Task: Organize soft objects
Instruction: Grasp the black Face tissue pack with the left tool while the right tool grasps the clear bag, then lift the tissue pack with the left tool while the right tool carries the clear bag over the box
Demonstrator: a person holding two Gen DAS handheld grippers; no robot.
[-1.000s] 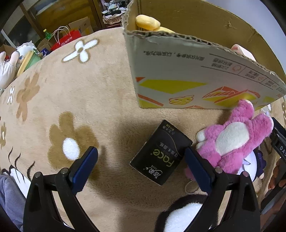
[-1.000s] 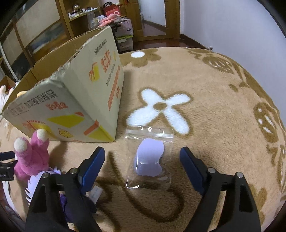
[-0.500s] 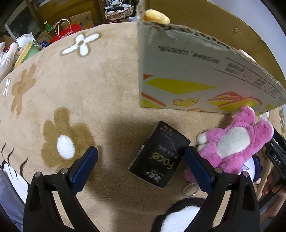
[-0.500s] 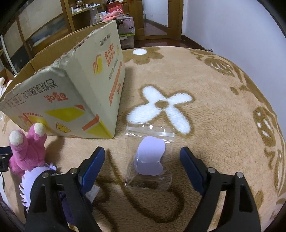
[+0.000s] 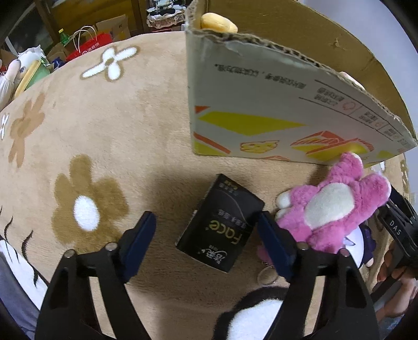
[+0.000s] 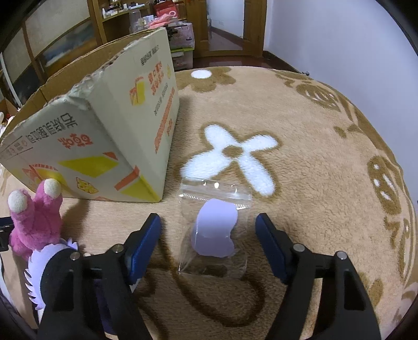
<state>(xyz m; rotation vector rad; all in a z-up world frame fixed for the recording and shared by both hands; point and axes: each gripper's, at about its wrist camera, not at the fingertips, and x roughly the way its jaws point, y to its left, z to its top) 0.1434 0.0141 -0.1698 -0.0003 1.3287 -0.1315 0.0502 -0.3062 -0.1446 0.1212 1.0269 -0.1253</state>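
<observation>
Pink plush toy [image 5: 331, 206] on the rug [image 5: 104, 136], one, just before one cardboard box [image 5: 274, 115].
Left gripper [image 5: 206, 243] gapes over one black packet [image 5: 222, 222]; right gripper [image 6: 207, 243] gapes over one clear bag [image 6: 215, 225]. One yellow plush [image 5: 218, 23] in box.

Floor under my cameras: tan plush carpet [image 6: 313, 162] with brown and white flower motifs. On the right wrist view, a plain pale wall [image 6: 339, 39] runs along the carpet's far edge, beside a wooden door frame [image 6: 250, 26] opening onto dark polished flooring. Wooden shelving [image 6: 117, 15] with clutter stands behind. On the left wrist view I note a red paper bag [image 5: 88, 45] and brown cartons [image 5: 115, 24] past the carpet edge. Dim, even indoor light.
</observation>
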